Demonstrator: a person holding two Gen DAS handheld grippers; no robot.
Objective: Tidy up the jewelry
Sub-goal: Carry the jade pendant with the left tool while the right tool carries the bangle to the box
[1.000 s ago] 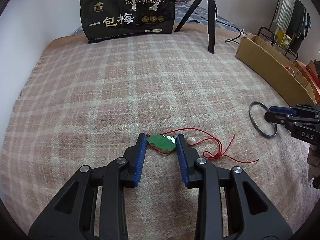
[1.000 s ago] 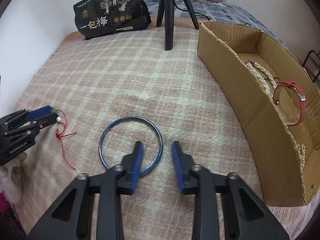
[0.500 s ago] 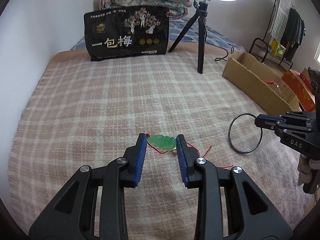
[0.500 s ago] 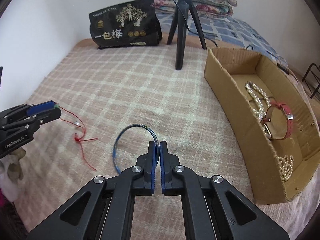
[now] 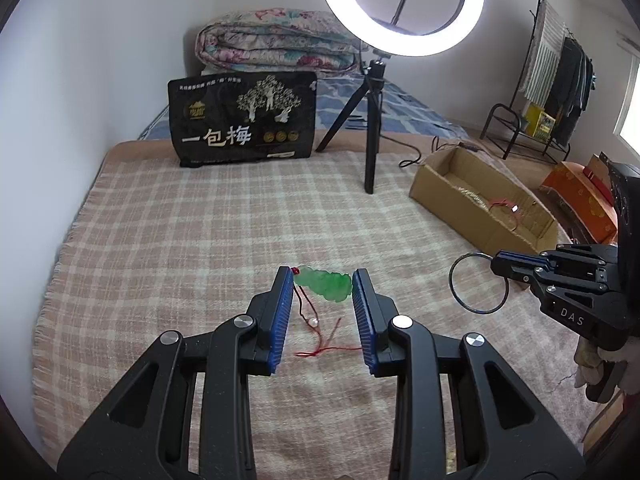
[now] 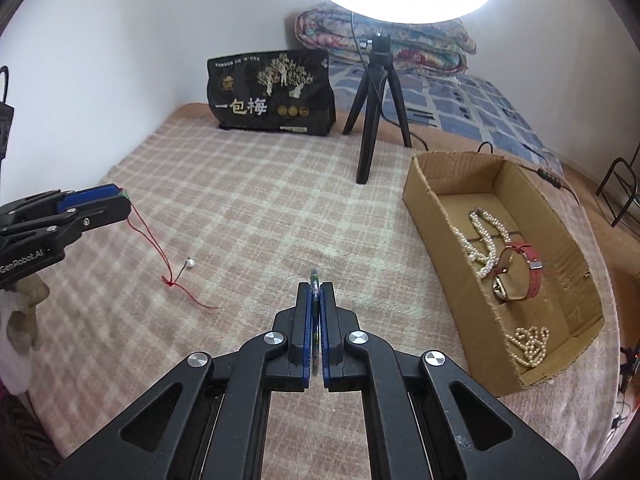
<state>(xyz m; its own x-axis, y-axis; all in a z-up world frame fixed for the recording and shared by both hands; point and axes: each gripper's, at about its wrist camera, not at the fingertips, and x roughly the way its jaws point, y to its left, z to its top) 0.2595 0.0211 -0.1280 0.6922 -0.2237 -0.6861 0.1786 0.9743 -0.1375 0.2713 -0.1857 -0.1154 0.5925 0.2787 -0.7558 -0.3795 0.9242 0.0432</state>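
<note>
In my left gripper (image 5: 322,286) the jaws are clamped on the green jade pendant (image 5: 326,285), pads pressing its two ends, and it hangs clear above the plaid blanket (image 5: 200,240). I judge the stone hard, smooth and brittle: it could slip from the ribbed pads or chip if dropped, so holding it across its long ends looks sound. Its red cord (image 5: 316,336) trails limp beneath with a small white bead (image 5: 313,322), its loose end near or on the blanket; it is light and floppy and will swing and could snag, so I would not carry by the cord. Further right, my right gripper (image 6: 316,292) is pinched fully together on the thin dark bangle (image 5: 478,284), which sticks out edge-on between the pads, off the blanket. I judge it rigid, light and slick, likely to pivot in so narrow a bite. Rightmost sits the cardboard box (image 6: 424,216), already holding pearl strands (image 6: 486,240) and a red-strapped watch (image 6: 516,272), well apart from both pieces.
</note>
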